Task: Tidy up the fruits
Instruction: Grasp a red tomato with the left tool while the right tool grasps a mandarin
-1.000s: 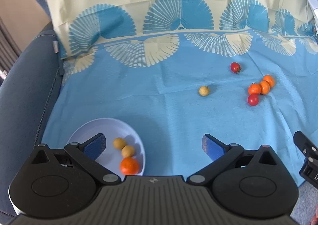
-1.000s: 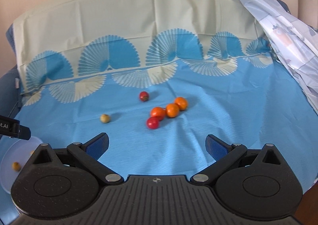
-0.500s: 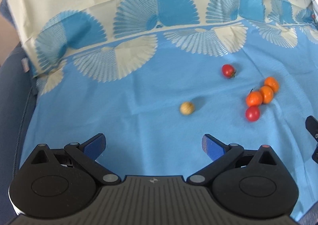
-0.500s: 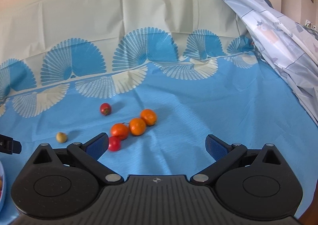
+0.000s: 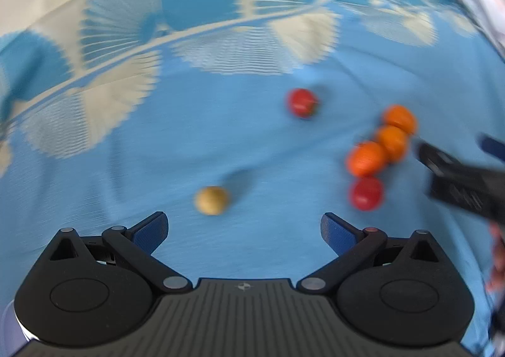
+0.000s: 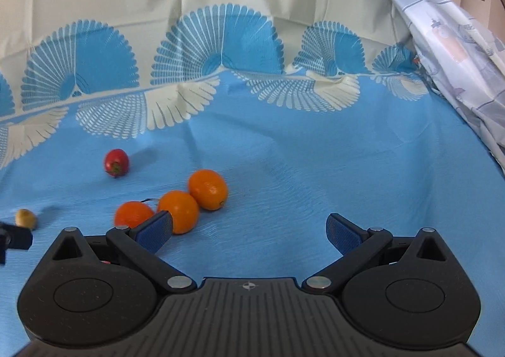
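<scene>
Loose fruit lies on a blue cloth (image 5: 221,142). In the left wrist view a small yellow fruit (image 5: 210,200) sits just ahead of my open left gripper (image 5: 243,229), slightly left of its middle. A red tomato (image 5: 302,102) lies farther off. Three oranges (image 5: 366,157) sit in a row at the right, with a second red tomato (image 5: 366,193) below them. My right gripper (image 6: 249,230) is open and empty. Its left fingertip (image 6: 156,229) stands in front of the middle orange (image 6: 179,208). The far orange (image 6: 207,189) and the stemmed tomato (image 6: 116,162) lie beyond it.
The cloth's cream and blue fan border (image 6: 221,50) rises at the back. A pale printed sheet (image 6: 454,41) hangs over the right side. The right gripper's black body (image 5: 464,183) enters the left wrist view at the right edge. The white plate is out of view.
Both grippers have moved forward toward the fruit, which looks larger now. The white plate with fruit dropped out of the left wrist view. The left wrist view is motion-blurred.
</scene>
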The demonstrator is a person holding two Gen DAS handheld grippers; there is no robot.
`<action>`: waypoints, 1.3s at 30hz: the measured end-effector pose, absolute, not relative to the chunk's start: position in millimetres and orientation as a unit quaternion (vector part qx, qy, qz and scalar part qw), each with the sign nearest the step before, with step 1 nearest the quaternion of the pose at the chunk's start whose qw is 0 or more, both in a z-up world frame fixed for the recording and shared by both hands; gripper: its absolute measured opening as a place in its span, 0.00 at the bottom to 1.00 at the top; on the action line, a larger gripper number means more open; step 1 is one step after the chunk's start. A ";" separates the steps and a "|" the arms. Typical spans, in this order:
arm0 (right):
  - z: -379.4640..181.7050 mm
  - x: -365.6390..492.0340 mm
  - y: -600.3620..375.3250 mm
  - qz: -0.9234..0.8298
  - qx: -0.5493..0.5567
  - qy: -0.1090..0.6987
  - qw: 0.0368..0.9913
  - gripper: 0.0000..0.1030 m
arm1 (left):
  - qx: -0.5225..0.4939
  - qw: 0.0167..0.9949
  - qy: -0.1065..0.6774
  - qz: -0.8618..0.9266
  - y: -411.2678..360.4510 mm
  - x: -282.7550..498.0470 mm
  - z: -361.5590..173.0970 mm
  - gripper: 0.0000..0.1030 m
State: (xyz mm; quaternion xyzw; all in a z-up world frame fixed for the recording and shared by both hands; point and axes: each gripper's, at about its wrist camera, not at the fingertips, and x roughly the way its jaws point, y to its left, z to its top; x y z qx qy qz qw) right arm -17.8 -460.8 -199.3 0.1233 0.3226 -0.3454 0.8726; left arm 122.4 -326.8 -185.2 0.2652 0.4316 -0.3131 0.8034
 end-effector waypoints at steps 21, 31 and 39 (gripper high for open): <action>-204.0 2.4 -536.8 -0.259 0.256 0.333 0.870 0.70 | 0.247 0.777 0.419 -0.400 -366.3 96.0 -204.9 0.33; -225.0 -12.1 -509.9 -0.239 0.122 0.350 0.898 0.78 | 0.215 0.799 0.435 -0.356 -305.4 104.4 -176.1 0.33; -228.8 26.3 -491.4 -0.188 0.023 0.343 0.920 0.35 | 0.201 0.808 0.434 -0.345 -282.9 95.0 -158.0 0.33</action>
